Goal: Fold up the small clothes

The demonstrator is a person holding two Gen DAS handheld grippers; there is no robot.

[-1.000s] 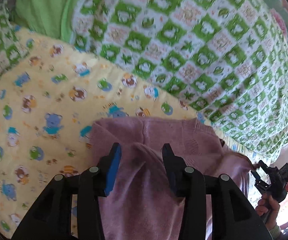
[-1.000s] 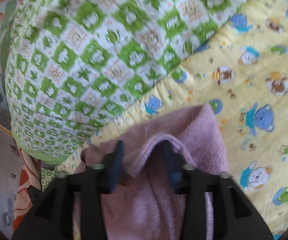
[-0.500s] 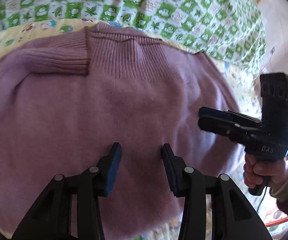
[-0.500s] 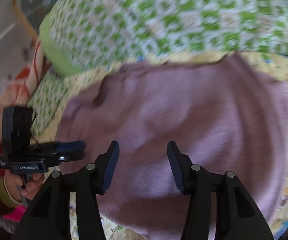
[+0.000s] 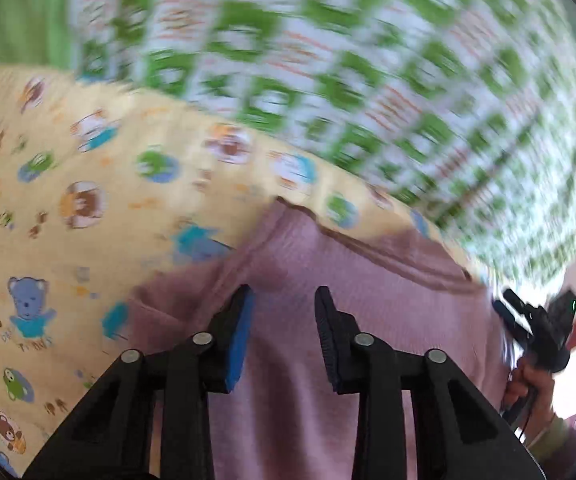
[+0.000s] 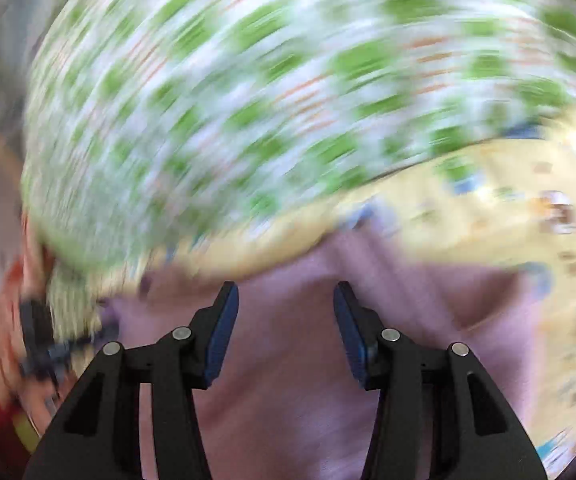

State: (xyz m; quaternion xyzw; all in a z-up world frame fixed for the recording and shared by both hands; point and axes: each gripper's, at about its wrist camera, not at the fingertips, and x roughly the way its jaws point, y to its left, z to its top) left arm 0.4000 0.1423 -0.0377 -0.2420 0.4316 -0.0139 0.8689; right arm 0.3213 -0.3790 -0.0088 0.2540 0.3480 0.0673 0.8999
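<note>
A mauve knit sweater (image 5: 328, 340) lies on a yellow cartoon-print sheet (image 5: 68, 208). My left gripper (image 5: 284, 300) is open and empty, just above the sweater near its upper left part. In the right wrist view the sweater (image 6: 288, 380) fills the lower middle, and my right gripper (image 6: 286, 296) is open and empty over it. The right gripper also shows in the left wrist view (image 5: 536, 328), at the sweater's right edge, held by a hand. Both views are blurred by motion.
A green-and-white checked quilt (image 5: 348, 60) is bunched behind the sweater, also in the right wrist view (image 6: 248, 100). The yellow sheet (image 6: 528, 220) extends to the right. The left gripper shows blurred at the right wrist view's left edge (image 6: 40, 340).
Both grippers have swung from looking down on the flat sweater to looking forward along the bed. One second ago each was shut on a sweater fold; both are open now.
</note>
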